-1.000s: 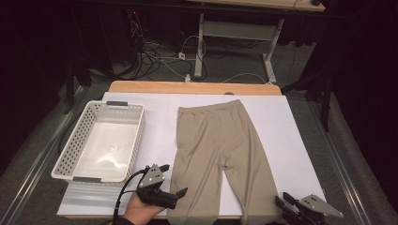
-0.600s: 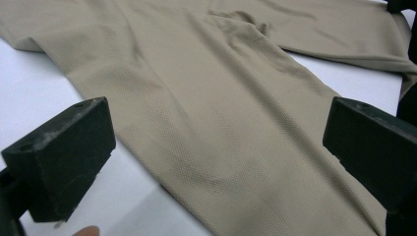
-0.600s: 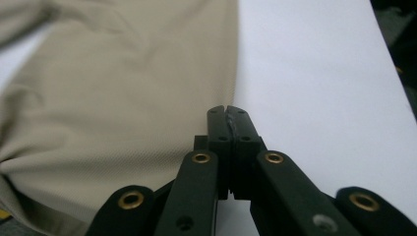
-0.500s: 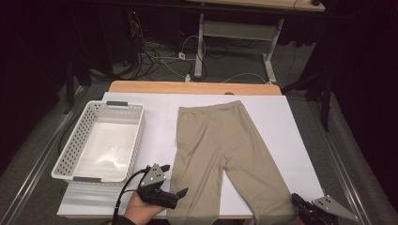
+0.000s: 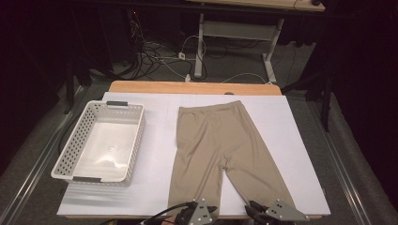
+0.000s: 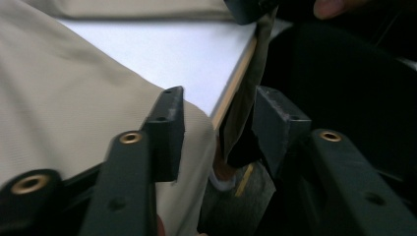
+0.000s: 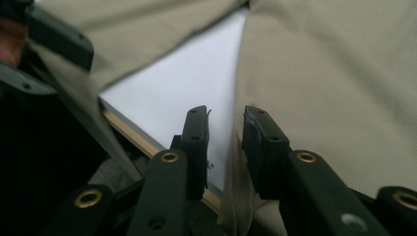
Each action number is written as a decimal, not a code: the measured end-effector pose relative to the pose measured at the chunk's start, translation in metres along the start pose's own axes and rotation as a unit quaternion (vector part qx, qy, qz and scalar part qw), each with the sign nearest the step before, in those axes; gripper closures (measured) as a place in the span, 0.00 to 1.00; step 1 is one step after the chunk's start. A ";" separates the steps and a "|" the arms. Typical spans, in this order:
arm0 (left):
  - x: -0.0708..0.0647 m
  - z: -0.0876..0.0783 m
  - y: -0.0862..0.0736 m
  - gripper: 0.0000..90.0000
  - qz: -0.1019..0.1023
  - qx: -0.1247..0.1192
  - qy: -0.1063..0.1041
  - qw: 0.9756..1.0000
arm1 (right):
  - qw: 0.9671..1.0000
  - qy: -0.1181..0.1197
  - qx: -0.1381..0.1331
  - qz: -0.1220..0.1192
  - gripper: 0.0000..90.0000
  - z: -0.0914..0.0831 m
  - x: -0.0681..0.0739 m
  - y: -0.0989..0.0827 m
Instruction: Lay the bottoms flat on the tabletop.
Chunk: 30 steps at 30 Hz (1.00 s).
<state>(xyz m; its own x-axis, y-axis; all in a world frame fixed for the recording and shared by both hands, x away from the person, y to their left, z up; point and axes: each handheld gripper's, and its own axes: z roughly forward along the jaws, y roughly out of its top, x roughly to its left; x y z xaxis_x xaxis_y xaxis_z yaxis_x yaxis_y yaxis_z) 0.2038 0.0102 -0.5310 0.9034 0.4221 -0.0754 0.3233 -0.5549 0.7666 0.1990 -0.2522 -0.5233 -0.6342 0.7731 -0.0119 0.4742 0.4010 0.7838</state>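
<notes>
- Where the table's near edge runs, the left gripper sits at the left leg hem of the beige shorts; its jaws have just been closing, hem between them, grip not confirmed.
- The shorts lie flat, long axis running away from the person.
- The right gripper straddles the right hem, jaws narrowly parted, unclenched.

- The shorts lie flat on the counter, waistband far, legs near.
- The basket sits on the counter left of the shorts.
- The left tool and right tool sit at the near edge, by the leg hems.
</notes>
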 end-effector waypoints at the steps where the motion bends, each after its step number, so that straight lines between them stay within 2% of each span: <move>1: -0.001 0.001 -0.001 0.67 0.000 -0.005 0.007 1.000 | 1.000 -0.006 0.001 0.000 0.95 0.001 -0.001 -0.001; 2: 0.000 0.001 -0.001 0.72 -0.001 -0.007 0.013 1.000 | 1.000 -0.009 0.002 0.001 1.00 0.001 -0.002 -0.001; 3: 0.001 0.001 -0.001 0.79 -0.003 -0.007 0.019 1.000 | 1.000 -0.006 0.004 0.001 1.00 0.001 -0.003 0.000; 5: 0.005 -0.001 -0.002 0.95 -0.010 -0.012 0.014 1.000 | 1.000 0.000 0.003 -0.005 1.00 -0.001 -0.001 0.000; 6: 0.005 -0.003 -0.003 0.96 -0.012 -0.015 0.013 1.000 | 1.000 0.003 0.001 -0.010 1.00 -0.002 0.002 0.001; 8: 0.001 -0.007 -0.002 0.96 -0.009 -0.024 0.007 1.000 | 1.000 0.007 -0.003 -0.019 1.00 -0.005 0.008 0.003; 11: -0.007 -0.009 -0.003 0.96 0.001 -0.019 -0.004 1.000 | 0.999 0.020 0.003 -0.031 1.00 -0.004 0.017 0.003; 13: -0.010 -0.010 -0.005 0.96 0.008 -0.014 -0.020 1.000 | 0.999 0.027 0.010 -0.034 0.99 -0.001 0.018 0.002; 14: -0.010 -0.014 -0.005 0.95 0.007 -0.018 -0.023 1.000 | 0.999 0.031 0.009 -0.030 0.93 -0.001 0.017 0.002; 15: -0.007 -0.019 -0.004 0.85 0.005 -0.021 -0.026 0.999 | 0.999 0.033 0.002 -0.024 0.87 -0.002 0.016 0.002; 17: 0.003 -0.034 -0.004 0.72 -0.005 -0.029 -0.006 1.000 | 0.999 0.026 -0.012 -0.014 0.80 -0.007 0.009 0.004; 19: 0.023 -0.052 -0.009 0.67 -0.024 -0.038 0.040 0.998 | 1.000 0.005 -0.025 0.001 0.76 -0.015 -0.001 0.004; 20: 0.036 -0.060 -0.014 0.65 -0.037 -0.038 0.072 0.996 | 0.999 -0.008 -0.032 0.010 0.74 -0.019 -0.009 0.004; 22: 0.065 -0.075 -0.026 0.60 -0.072 -0.027 0.135 0.988 | 0.998 -0.038 -0.038 0.029 0.72 -0.027 -0.026 0.000; 24: 0.091 -0.082 -0.038 0.54 -0.124 -0.019 0.151 0.980 | 0.995 -0.069 -0.039 0.053 0.71 -0.031 -0.046 -0.007; 25: 0.099 -0.081 -0.042 0.54 -0.154 -0.002 0.141 0.978 | 0.993 -0.081 -0.039 0.071 0.70 -0.033 -0.055 -0.011; 26: 0.104 -0.078 -0.045 0.54 -0.169 0.014 0.127 0.977 | 0.992 -0.093 -0.036 0.084 0.70 -0.035 -0.063 -0.015; 27: 0.105 -0.077 -0.047 0.54 -0.151 0.000 0.132 0.980 | 0.990 -0.101 -0.033 0.095 0.69 -0.036 -0.070 -0.018; 28: 0.100 -0.076 -0.045 0.59 -0.164 0.008 0.123 0.979 | 0.988 -0.108 -0.030 0.107 0.68 -0.036 -0.075 -0.020; 30: 0.094 -0.071 -0.042 0.67 -0.128 0.020 0.143 0.981 | 0.986 -0.115 -0.023 0.123 0.69 -0.036 -0.082 -0.024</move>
<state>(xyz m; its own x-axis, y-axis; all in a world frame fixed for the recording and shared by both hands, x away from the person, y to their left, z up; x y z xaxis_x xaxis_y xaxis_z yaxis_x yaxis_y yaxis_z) 0.2546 0.1243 -0.5251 0.6768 0.7323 -0.0759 0.5457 -0.4298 0.7194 0.2173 -0.3428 -0.5188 -0.3468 0.9368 0.0456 0.5651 0.1699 0.8074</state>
